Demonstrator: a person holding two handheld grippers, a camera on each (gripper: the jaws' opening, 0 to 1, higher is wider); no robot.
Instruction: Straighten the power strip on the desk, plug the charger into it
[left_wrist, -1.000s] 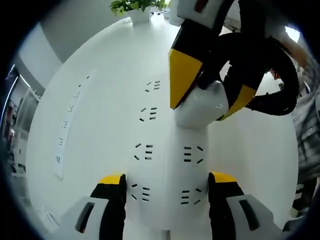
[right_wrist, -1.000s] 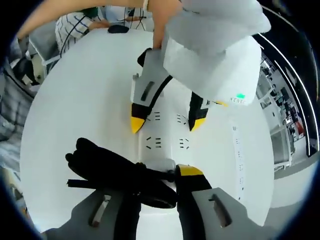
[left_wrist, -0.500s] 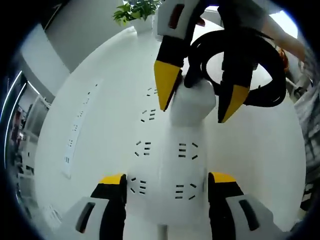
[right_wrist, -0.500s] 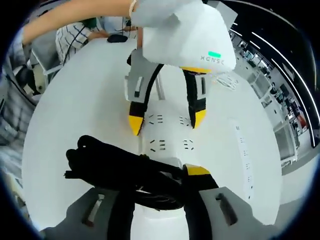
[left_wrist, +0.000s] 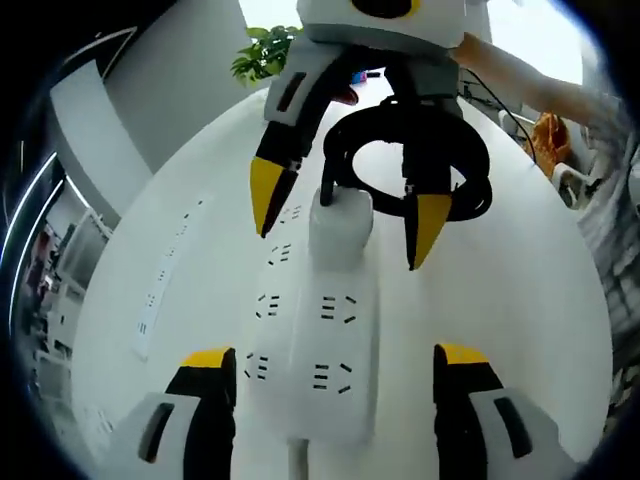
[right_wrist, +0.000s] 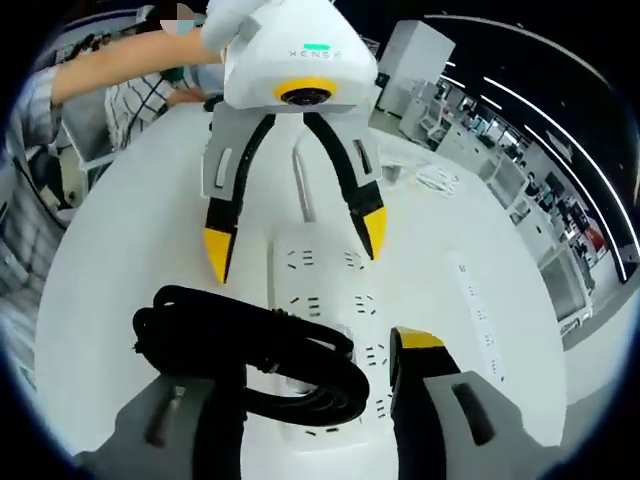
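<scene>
We saw a white power strip (left_wrist: 318, 355) lying flat on the white desk (left_wrist: 520, 300), between the wide-open jaws of our left gripper (left_wrist: 335, 375), which straddled it without touching. It looked roughly aligned with that gripper, so we judged the straightening mostly done. Our right gripper (left_wrist: 340, 215) held the white charger (left_wrist: 340, 215) over the strip's far end, jaws closed on it, its coiled black cable (right_wrist: 260, 350) bunched against them. We could not tell whether the prongs had entered a socket, so plugging seemed the remaining step. A second, slimmer power strip (left_wrist: 165, 280) lay well apart beside it.
</scene>
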